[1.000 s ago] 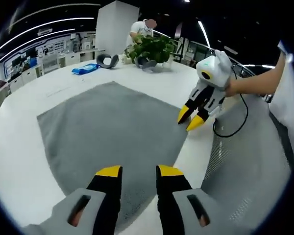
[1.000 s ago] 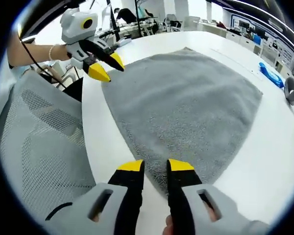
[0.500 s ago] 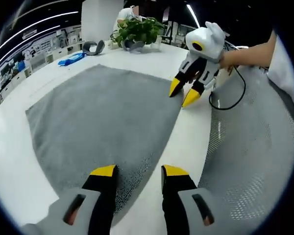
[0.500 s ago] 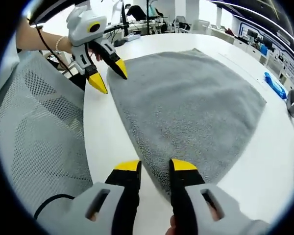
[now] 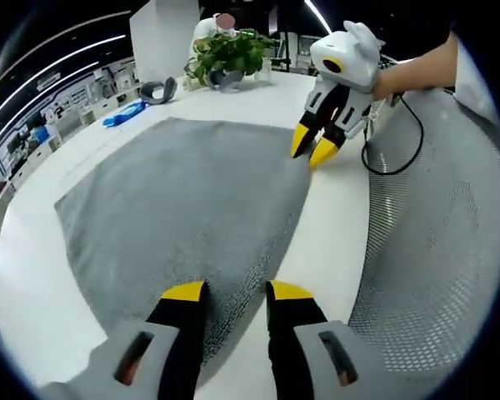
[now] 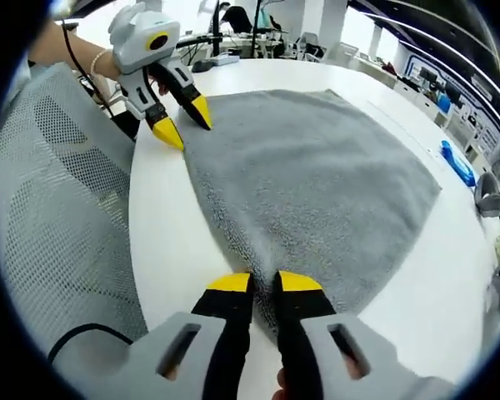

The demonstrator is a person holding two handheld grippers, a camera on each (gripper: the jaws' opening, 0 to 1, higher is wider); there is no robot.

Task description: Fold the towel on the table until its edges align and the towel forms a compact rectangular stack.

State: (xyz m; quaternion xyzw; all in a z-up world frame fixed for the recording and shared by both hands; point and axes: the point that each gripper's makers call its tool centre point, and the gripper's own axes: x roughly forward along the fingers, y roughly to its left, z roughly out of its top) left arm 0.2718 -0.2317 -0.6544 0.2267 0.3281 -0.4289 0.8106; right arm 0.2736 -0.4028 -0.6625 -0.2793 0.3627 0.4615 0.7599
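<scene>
A grey towel point(image 5: 183, 192) lies spread flat on the white table point(image 5: 333, 225). In the left gripper view my left gripper point(image 5: 237, 293) is open, its yellow-tipped jaws either side of the towel's near edge. My right gripper point(image 5: 313, 147) reaches to the towel's far corner by the table edge. The right gripper view shows the towel point(image 6: 317, 175) from the other end. There my right gripper point(image 6: 262, 283) has its jaws close together over the towel's edge, with a narrow gap left. Farther off, the left gripper point(image 6: 184, 123) stands open astride the towel's corner.
A grey mesh chair point(image 5: 433, 250) stands against the table's edge, also seen as the mesh chair point(image 6: 58, 208). A potted plant point(image 5: 229, 54), a blue item point(image 5: 123, 114) and a curved grey object point(image 5: 158, 87) sit at the far side. A black cable point(image 5: 392, 162) hangs from the right gripper.
My right gripper's jaws have narrowed around the towel's edge. The left gripper's jaws have drawn in slightly and dropped onto the towel's corner.
</scene>
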